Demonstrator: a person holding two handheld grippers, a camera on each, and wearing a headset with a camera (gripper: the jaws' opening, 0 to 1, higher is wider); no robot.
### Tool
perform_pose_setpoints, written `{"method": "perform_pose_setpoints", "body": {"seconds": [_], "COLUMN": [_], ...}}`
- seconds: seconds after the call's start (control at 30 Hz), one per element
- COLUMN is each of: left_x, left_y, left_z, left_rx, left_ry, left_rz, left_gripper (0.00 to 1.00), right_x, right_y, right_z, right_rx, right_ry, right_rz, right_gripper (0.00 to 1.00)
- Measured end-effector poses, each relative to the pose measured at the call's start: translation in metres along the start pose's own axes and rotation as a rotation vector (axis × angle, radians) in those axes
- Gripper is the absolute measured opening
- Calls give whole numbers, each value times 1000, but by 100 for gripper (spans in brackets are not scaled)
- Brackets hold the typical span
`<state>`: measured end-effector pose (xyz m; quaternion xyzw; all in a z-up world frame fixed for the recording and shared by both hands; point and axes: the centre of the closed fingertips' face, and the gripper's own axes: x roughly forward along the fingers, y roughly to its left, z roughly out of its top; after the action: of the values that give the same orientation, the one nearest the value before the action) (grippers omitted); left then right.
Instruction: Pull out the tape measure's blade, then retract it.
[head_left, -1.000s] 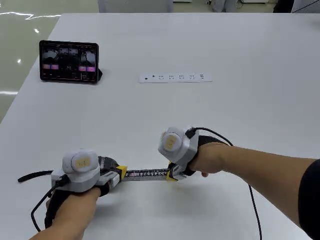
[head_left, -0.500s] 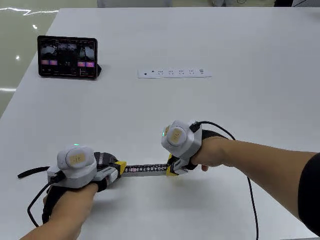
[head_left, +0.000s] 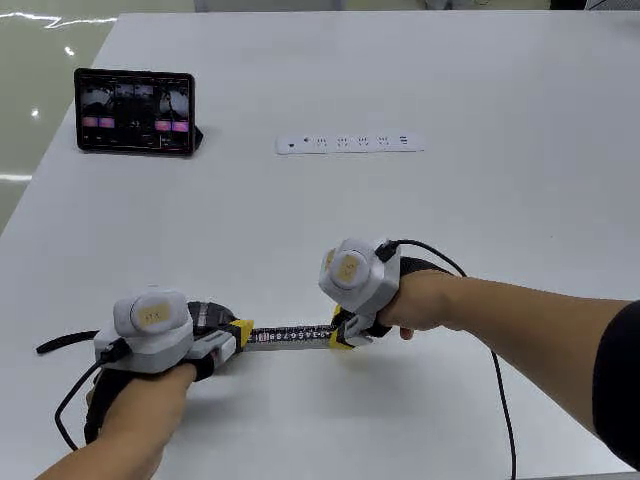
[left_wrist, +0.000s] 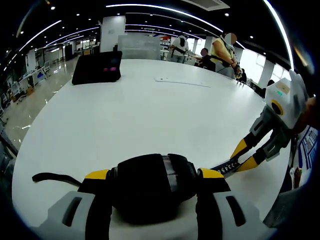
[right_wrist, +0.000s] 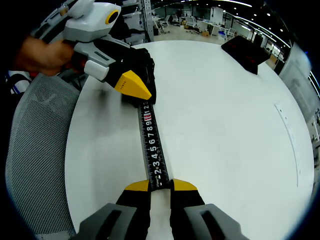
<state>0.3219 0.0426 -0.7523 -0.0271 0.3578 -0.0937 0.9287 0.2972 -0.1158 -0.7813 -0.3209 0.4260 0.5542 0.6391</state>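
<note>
While our left tool (left_wrist: 155, 176) clamps the case (left_wrist: 150, 196) low on the surface (head_left: 480, 200) as an anchor, our right tool (right_wrist: 160, 186) pinches the blade (right_wrist: 151, 145) by its end, with a short stretch out between them.

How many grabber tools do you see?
2. The left gripper, at lower left in the head view, is shut on the tape measure's case. The right gripper, just right of it, pinches the blade's tip. None seem hidden.
</note>
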Motion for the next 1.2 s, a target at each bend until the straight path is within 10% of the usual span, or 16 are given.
{"method": "perform_pose_setpoints", "body": {"seconds": [1.2], "left_x": [0], "left_y": [-1], "left_z": [-1], "left_rx": [2], "left_ry": [9], "left_rz": [-5], "left_gripper": [65], "right_x": [7], "right_y": [4], "right_z": [13], "right_rx": [16], "right_ry": [-4], "right_rz": [4], "right_gripper": [11]}}
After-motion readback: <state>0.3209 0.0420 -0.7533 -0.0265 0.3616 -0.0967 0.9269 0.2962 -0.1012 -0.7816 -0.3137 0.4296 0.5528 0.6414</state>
